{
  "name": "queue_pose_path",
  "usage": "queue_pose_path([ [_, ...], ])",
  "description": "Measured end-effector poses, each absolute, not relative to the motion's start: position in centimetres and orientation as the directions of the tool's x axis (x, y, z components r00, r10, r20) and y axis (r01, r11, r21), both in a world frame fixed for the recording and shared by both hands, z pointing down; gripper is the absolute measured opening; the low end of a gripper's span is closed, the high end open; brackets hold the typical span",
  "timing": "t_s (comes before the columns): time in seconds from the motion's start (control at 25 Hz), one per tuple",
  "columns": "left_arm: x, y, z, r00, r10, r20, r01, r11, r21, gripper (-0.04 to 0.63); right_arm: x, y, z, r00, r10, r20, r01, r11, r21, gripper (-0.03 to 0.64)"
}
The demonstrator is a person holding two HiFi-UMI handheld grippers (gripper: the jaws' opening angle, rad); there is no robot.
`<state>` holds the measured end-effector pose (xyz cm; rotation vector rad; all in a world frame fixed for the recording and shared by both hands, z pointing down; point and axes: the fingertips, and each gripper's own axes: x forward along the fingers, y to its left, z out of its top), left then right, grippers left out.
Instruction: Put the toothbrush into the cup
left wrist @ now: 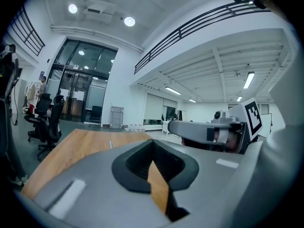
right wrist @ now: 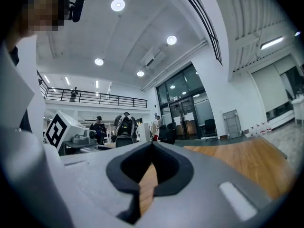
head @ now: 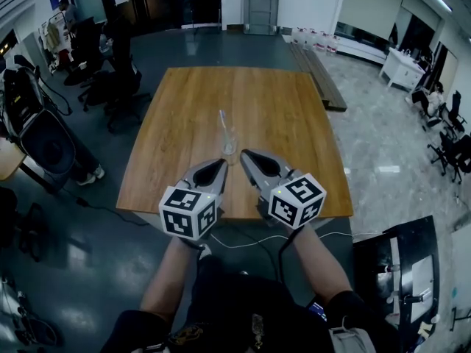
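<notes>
A clear cup (head: 229, 144) stands on the wooden table (head: 272, 109), near its middle front. A pale toothbrush (head: 221, 123) stands in the cup, leaning toward the far side; its tip (left wrist: 110, 145) shows faintly in the left gripper view. My left gripper (head: 223, 162) and right gripper (head: 243, 153) hover side by side just in front of the cup, both pointing at it. Each has its jaws shut, tips touching, with nothing between them (left wrist: 153, 141) (right wrist: 152, 144). Neither touches the cup.
Office chairs (head: 110, 72) and equipment stand to the table's left. A long low bench (head: 318, 76) runs along the table's far right. A folded cart (head: 261, 9) stands against the back wall. A cable (head: 250, 243) lies on the floor by the near edge.
</notes>
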<state>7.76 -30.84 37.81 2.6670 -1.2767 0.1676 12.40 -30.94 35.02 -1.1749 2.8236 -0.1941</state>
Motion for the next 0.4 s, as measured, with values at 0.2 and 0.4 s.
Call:
queue_pose_path([
  [0.2, 7.7, -30.6, 37.5, 0.622, -0.763, 0.174, -0.782, -0.613, 0.109, 0.008, 12.2, -30.6, 34.8, -0.708, -0.706, -0.024, -0.696, 0.704, -0.142, 0.003],
  [0.4, 7.7, -29.9, 37.3, 0.623, -0.762, 0.175, -0.782, -0.614, 0.109, 0.008, 12.2, -29.9, 34.6, -0.71, -0.704, -0.021, -0.695, 0.706, -0.14, 0.003],
])
